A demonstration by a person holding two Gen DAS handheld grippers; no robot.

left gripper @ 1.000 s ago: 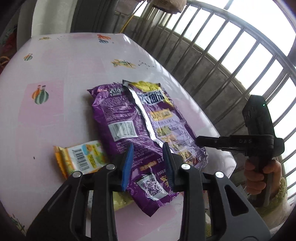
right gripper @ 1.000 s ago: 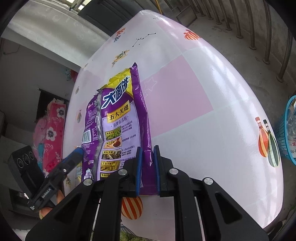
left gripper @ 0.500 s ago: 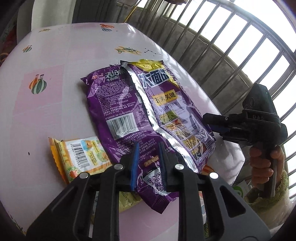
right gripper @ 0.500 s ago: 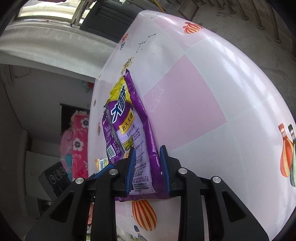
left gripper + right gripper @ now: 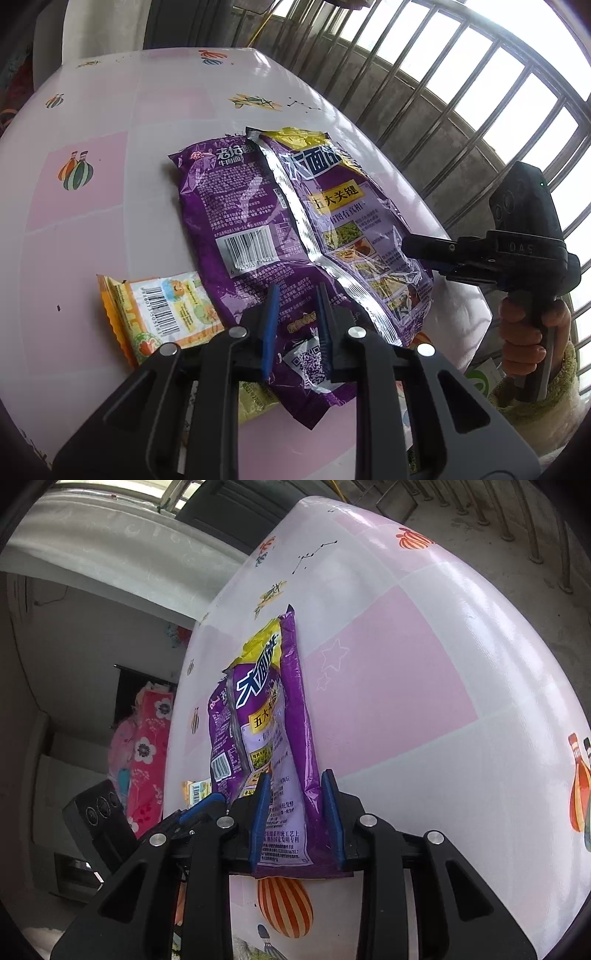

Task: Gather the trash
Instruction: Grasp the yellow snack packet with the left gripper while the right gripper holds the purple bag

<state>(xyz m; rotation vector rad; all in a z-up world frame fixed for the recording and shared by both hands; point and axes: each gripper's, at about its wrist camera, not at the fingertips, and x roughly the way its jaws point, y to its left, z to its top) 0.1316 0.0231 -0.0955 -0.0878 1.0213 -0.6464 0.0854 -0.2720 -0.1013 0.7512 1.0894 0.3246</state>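
A large purple noodle wrapper (image 5: 280,236) lies on the pink and white table (image 5: 110,155). An orange snack wrapper (image 5: 159,314) lies to its left, partly under it. My left gripper (image 5: 295,314) is open, its blue pads just above the purple wrapper's near end. My right gripper (image 5: 295,805) is open, with the wrapper's (image 5: 273,738) edge between its pads. It also shows in the left wrist view (image 5: 443,254), at the wrapper's right edge.
A yellow-green wrapper (image 5: 255,398) peeks out under the purple one near the table's front edge. Metal window bars (image 5: 443,92) run along the right of the table. A blue basket showed on the floor earlier.
My right gripper has opened from nearly shut on the wrapper's edge. My left gripper narrowed, then widened a little, and moved further over the purple wrapper.
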